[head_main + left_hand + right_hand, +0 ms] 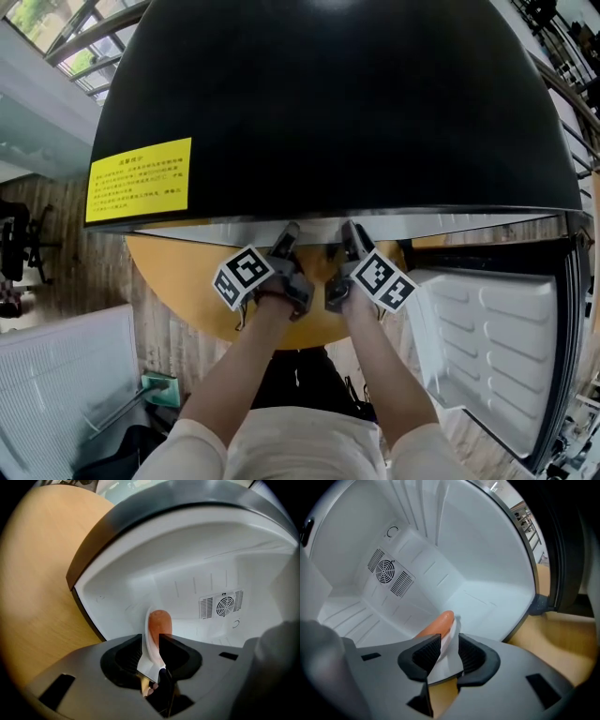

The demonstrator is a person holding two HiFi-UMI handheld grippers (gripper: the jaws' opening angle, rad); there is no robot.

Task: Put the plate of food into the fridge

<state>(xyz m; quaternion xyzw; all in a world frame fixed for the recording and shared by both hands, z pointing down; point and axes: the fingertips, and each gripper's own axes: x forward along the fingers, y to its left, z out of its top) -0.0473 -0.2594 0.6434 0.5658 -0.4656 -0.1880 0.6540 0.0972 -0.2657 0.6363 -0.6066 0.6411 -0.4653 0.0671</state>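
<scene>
A white plate point(149, 657) with an orange sausage point(159, 622) on it stands edge-on between the jaws of my left gripper point(150, 641), inside the white cavity of the black fridge point(328, 94). The pads stand slightly off the rim, so this gripper is open. In the right gripper view the same plate point(448, 662) and sausage point(436, 626) lie between the jaws of my right gripper point(450, 646), which also stand a little apart from it. From above, both grippers, left point(289, 234) and right point(349, 232), reach side by side under the fridge's top edge; the plate is hidden there.
The fridge door point(487, 328) hangs open to the right, its white shelves facing me. A round wooden table point(178, 281) carries the fridge. A fan vent point(225, 605) sits in the fridge's back wall. A yellow label point(139, 178) is on the top. A white panel point(66, 384) stands lower left.
</scene>
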